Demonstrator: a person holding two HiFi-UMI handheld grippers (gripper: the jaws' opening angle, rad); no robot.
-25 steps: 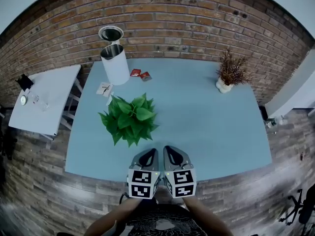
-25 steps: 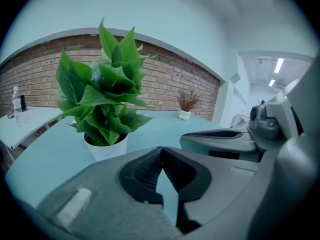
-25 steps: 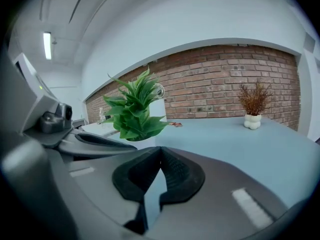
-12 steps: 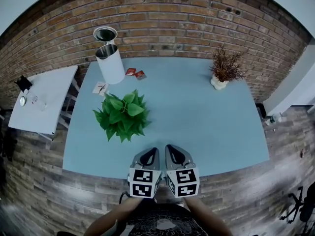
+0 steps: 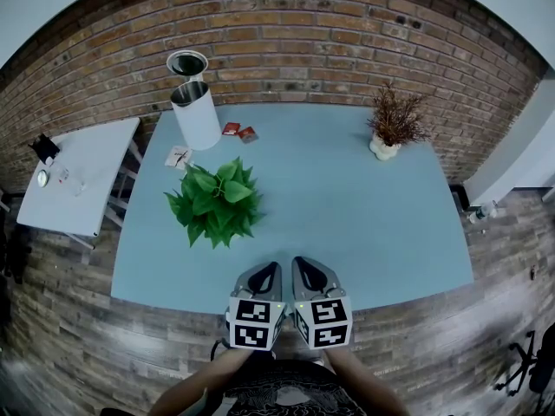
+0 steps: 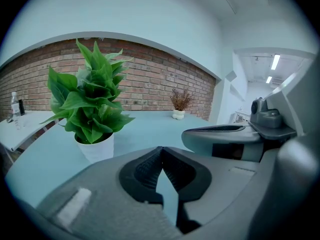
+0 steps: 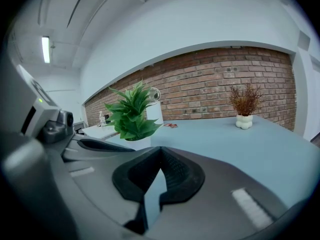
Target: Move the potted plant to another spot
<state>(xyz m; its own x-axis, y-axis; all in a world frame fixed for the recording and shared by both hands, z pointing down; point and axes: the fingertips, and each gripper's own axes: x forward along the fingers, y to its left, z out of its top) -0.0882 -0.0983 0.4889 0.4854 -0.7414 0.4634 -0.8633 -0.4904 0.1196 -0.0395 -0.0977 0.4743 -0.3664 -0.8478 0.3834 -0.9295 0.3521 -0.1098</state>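
Observation:
The potted plant (image 5: pixel 215 202), green leaves in a white pot, stands on the left half of the blue table (image 5: pixel 364 224). My left gripper (image 5: pixel 263 276) and right gripper (image 5: pixel 305 274) hover side by side over the table's near edge, both shut and empty, well short of the plant. In the left gripper view the plant (image 6: pixel 92 104) stands ahead and to the left of the closed jaw tips (image 6: pixel 161 151). In the right gripper view the plant (image 7: pixel 131 115) shows ahead at the left, beyond the left gripper's body, and the tips (image 7: pixel 160 153) meet.
A white cylindrical bin (image 5: pixel 196 113) stands at the table's far left corner, with a second round container (image 5: pixel 187 62) behind it. Red packets (image 5: pixel 239 131) and a card (image 5: pixel 179 156) lie nearby. A dried plant in a white vase (image 5: pixel 392 124) stands far right. A white side table (image 5: pixel 78 176) is at left.
Both grippers have drawn back slightly toward the table's near edge, still shut. The plant keeps its place on the table; the head view has shifted a little.

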